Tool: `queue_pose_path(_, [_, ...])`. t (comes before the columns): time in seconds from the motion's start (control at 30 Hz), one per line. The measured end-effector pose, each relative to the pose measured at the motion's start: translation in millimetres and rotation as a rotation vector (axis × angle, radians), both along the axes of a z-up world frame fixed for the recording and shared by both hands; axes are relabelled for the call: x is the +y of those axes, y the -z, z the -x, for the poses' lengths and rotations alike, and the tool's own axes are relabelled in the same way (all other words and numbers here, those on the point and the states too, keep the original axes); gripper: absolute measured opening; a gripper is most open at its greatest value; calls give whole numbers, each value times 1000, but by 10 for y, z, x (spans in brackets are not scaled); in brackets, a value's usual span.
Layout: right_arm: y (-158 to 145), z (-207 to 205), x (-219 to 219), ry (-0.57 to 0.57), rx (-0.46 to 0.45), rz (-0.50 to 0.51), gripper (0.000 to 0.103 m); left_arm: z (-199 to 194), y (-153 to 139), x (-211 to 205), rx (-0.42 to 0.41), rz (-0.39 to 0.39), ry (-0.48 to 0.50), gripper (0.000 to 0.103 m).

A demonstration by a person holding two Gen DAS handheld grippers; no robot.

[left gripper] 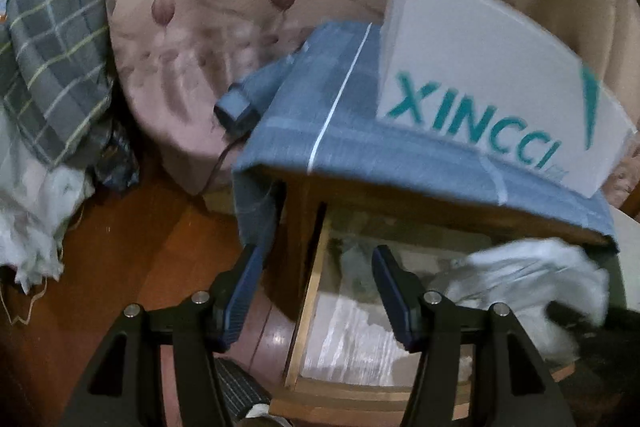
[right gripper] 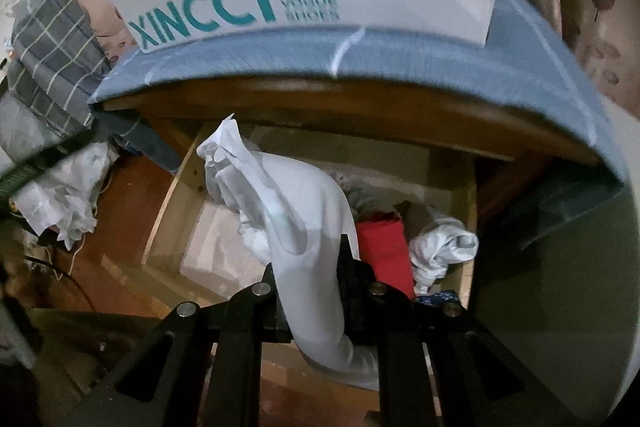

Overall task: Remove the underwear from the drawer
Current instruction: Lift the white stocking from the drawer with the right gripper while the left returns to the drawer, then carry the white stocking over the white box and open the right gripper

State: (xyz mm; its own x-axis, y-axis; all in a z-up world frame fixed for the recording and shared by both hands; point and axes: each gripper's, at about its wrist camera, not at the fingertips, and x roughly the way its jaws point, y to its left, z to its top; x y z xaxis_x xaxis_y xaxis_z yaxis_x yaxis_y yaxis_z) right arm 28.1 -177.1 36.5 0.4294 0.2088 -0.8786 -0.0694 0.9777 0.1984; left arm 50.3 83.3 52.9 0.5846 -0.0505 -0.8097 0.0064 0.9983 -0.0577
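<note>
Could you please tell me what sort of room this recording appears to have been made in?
Most likely a bedroom. A bed with a floral bedspread stands behind a wooden bedside cabinet, whose open drawer holds folded clothing, and a plaid pillow lies beside it.

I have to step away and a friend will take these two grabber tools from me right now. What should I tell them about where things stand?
Right gripper: fingers shut on a white garment, held above the open drawer.
Left gripper: fingers apart, nothing between them, over the drawer's left edge.
Still in the drawer: a red cloth, a bunched white piece and other clothes.
On top of the stand: a blue cloth and a white XINCCI box.
Done: drawer open, white garment gripped.
Left: carry it clear of the drawer and set it down.
</note>
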Motion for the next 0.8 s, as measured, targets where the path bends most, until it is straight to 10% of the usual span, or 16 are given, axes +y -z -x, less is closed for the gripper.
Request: queue_pose_path(0.8, [-2211,-321,82,-8,-306,20,14,-39,241,50,39,23,11,59])
